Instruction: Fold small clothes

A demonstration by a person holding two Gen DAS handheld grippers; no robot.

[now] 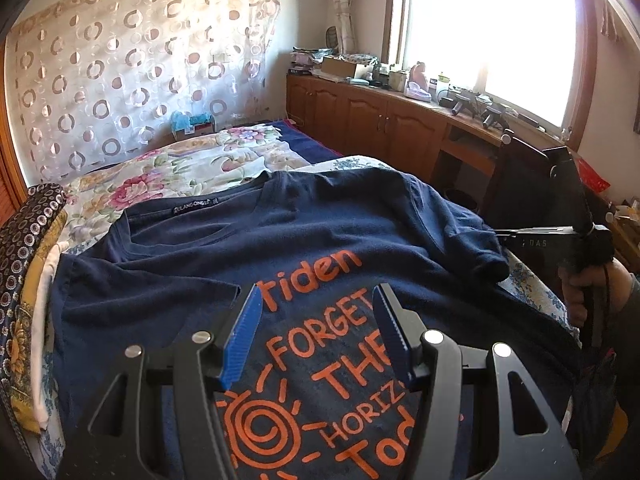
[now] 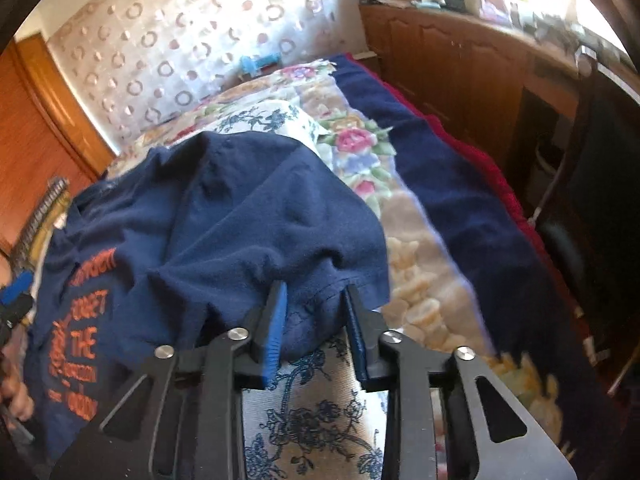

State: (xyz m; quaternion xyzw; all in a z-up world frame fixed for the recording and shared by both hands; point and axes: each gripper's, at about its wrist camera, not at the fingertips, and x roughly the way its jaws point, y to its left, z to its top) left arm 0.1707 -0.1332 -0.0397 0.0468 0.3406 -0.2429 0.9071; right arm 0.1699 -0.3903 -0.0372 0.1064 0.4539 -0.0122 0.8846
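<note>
Bed [image 1: 168, 168] holds navy shirt [image 1: 280, 240]; left gripper [image 1: 316, 300] wide open above print, right gripper [image 2: 314, 292] half-open around sleeve [image 2: 312, 264].

A home bedroom: floral-quilted bed [image 1: 192, 168], curtain [image 1: 132, 64] (circle-patterned), wooden cabinets [image 1: 360, 120].

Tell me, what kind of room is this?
Most likely a bedroom. A navy T-shirt lies spread on a bed with a flowery quilt, a patterned curtain hangs behind it, and wooden cabinets run under a bright window.
</note>
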